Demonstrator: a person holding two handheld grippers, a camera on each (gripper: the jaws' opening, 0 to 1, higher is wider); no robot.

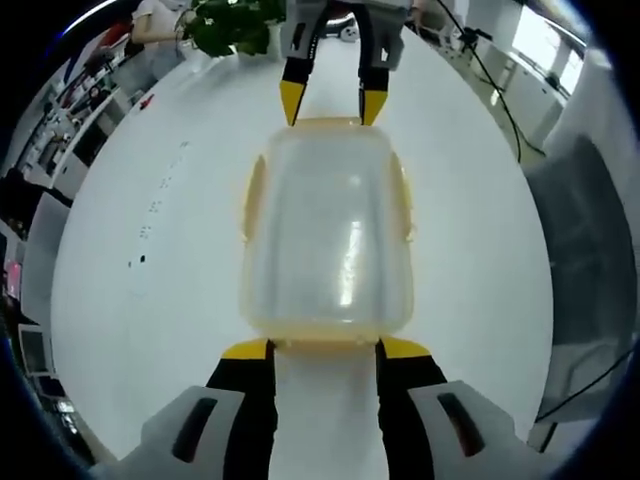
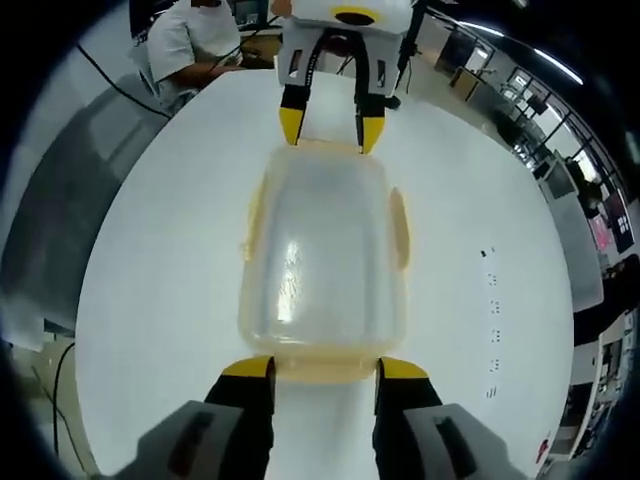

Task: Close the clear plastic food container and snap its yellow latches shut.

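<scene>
Resting on white table [image 1: 130,300], clear container [image 1: 325,235] with lid on, yellow latches [image 1: 254,195] along sides; left gripper [image 1: 325,348] spread at near end, right gripper [image 1: 330,103] spread at far end; no readable writing on container.

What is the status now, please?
Left claw open at container's near end; right claw open at the opposite end. Lid on. Side latches yellow; whether snapped, unclear. Nothing in the way.
</scene>
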